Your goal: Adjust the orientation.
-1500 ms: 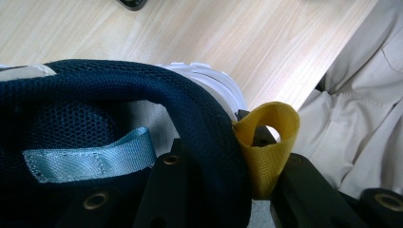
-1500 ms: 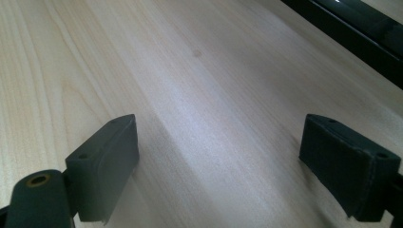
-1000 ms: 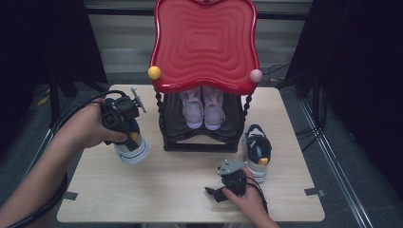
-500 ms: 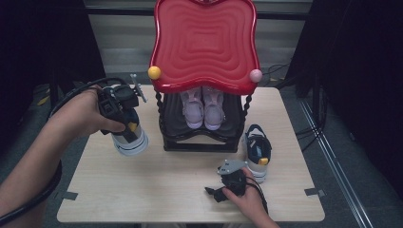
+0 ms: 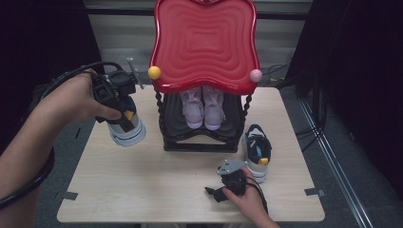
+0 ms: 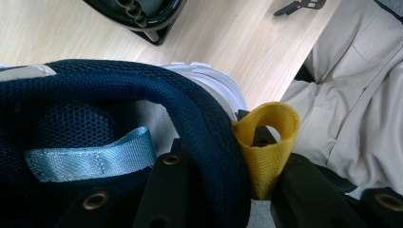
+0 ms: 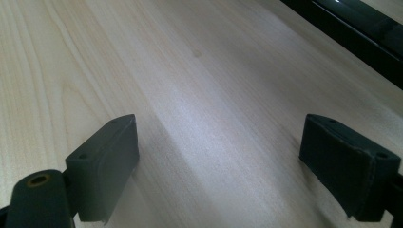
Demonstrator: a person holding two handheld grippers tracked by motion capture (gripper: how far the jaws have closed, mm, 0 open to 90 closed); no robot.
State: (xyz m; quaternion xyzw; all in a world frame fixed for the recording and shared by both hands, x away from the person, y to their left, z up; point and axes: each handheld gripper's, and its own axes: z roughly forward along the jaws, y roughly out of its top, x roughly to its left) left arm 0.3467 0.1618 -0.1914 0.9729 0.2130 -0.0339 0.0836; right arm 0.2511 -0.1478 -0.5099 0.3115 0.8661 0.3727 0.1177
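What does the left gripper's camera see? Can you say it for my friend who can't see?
The left gripper clamps the heel collar of a navy sneaker, beside its yellow pull loop. Behind lie the wooden table and someone's beige trousers.

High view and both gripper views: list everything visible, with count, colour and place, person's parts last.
Navy mesh sneaker with yellow heel loop: one, held off the table at left.
Matching navy sneaker: one, on the table right of the rack.
Pale pink sneakers: two, side by side on the rack's shelf.
Black rack with glossy red wavy top: one, table's far middle.
Light wooden table: one.
Left gripper: black, shut on the held sneaker's heel collar.
Right gripper: black, jaws open, on the table.
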